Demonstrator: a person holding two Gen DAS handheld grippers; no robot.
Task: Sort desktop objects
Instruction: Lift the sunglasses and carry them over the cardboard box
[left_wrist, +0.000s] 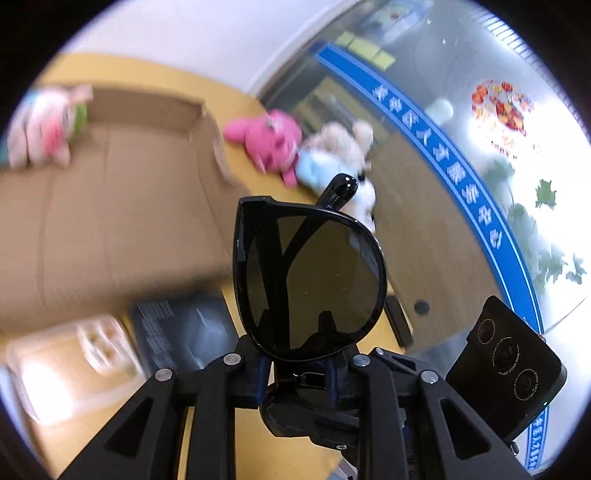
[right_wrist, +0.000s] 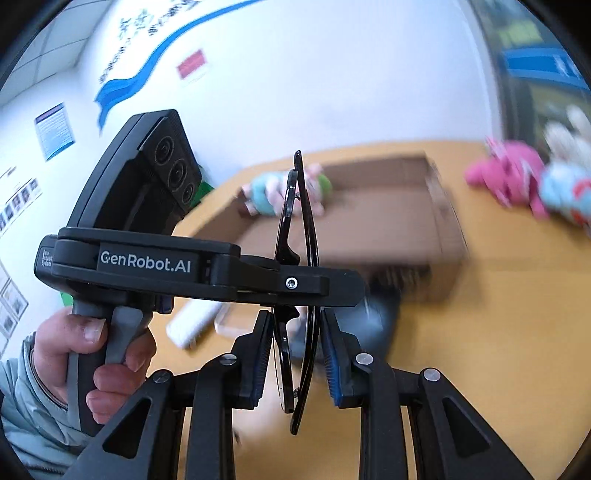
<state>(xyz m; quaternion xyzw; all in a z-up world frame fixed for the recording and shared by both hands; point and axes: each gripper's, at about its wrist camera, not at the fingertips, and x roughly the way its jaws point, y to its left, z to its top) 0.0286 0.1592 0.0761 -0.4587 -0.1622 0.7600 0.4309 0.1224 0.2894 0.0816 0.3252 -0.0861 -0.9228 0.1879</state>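
Both grippers (left_wrist: 299, 363) (right_wrist: 293, 363) pinch folded black sunglasses (left_wrist: 314, 273) aloft.

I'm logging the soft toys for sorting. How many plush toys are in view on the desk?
4. One pale pink toy lies at the cardboard box's far left edge. The bright pink, beige and light blue ones cluster right of the box. Others may be hidden.

Left gripper (right_wrist: 291, 291), left of frame: black body, white "GenRobot.AI" lettering, grey handle, three round lenses on its upper block. Right gripper (right_wrist: 295, 365), lower centre: black fingers, blue ribbed pads (right_wrist: 334, 369), silver pivot screws (right_wrist: 362, 359). Lower left: pale grey-green padded sleeve (right_wrist: 26, 413).
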